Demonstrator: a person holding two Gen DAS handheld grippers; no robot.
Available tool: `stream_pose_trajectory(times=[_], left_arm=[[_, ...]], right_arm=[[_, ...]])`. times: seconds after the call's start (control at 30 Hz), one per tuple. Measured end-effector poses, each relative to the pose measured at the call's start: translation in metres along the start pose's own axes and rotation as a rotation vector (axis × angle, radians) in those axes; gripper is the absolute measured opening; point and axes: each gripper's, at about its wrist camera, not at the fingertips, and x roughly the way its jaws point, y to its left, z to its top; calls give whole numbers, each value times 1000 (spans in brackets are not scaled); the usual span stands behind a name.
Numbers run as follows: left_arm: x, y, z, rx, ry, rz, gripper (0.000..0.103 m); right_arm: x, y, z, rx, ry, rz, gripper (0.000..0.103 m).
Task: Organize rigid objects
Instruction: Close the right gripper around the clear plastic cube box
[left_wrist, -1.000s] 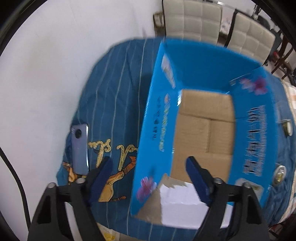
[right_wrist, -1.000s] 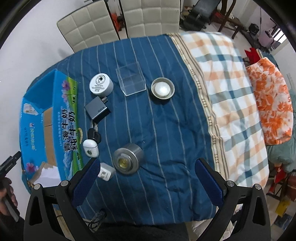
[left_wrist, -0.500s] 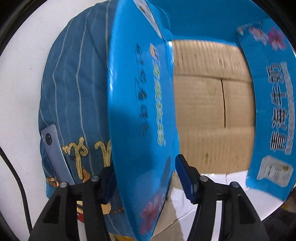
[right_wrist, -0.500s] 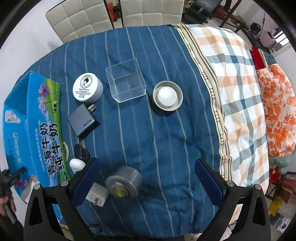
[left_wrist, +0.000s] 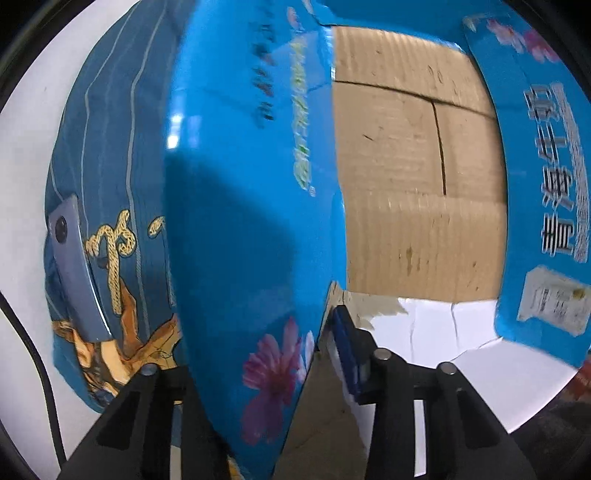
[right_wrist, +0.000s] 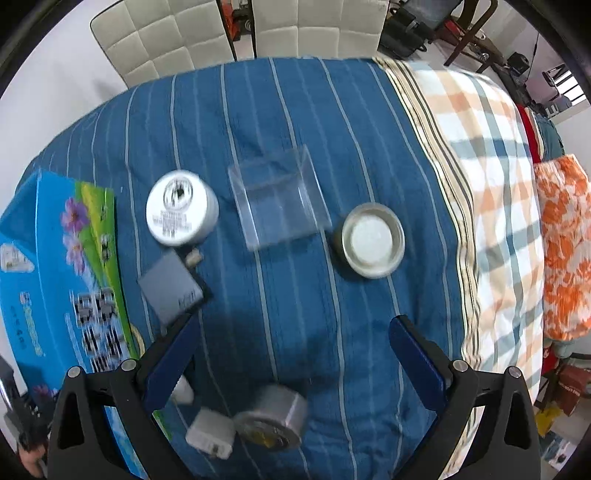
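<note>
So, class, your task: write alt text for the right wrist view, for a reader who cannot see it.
An open claw hovers over a blue striped cloth holding a white round tin, a clear plastic box, a shallow metal dish, a grey charger and a silver cylinder. A blue printed carton lies at the left.

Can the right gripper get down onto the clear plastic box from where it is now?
Probably yes. The right gripper is open and holds nothing, and the clear plastic box stands ahead on the cloth, apart from its neighbours.

L gripper (left_wrist: 258, 354) pinching box flap, R gripper (right_wrist: 291, 354) spread wide
</note>
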Motion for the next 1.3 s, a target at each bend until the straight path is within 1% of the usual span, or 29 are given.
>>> stream_pose_trajectory(times=[0.17,0.27,0.3,0.37,0.53,0.77,0.83,0.87,0.9,0.93,1.0,1.17,1.3], left_arm=[[1,8,-5,11,-28,-4,34],[-2,5,-6,2,-38,-2,34],[0,5,-6,-3,-43,-1,34],[0,5,-8,-3,-50,0,34],[-2,14,-11,-13,-57,-6,34],[-6,16,-13,-16,-62,-9,33],[-4,17,-16,-19,-61,-8,33],[-4,18,-15,-20,-62,-8,33],[-4,17,-16,-20,-63,-7,33],[-4,16,-16,-18,-65,-4,33],[-6,13,-17,-18,-65,-3,33],[-7,8,-15,-22,-64,-2,33],[-10,4,-14,-18,-67,5,33]], right_arm=[[6,-1,31,48,-32,22,103],[9,-2,50,78,-56,35,103],[12,-1,57,79,-60,27,103],[21,1,68,81,-50,8,103],[45,2,83,83,5,13,103],[72,16,91,52,72,-21,102],[79,18,94,53,86,-27,95],[82,19,95,55,96,-26,88],[87,21,97,57,116,-24,84],[90,21,99,60,125,-25,84],[93,21,101,65,124,-39,79],[96,19,109,58,121,-25,76],[96,23,112,50,104,-50,75]])
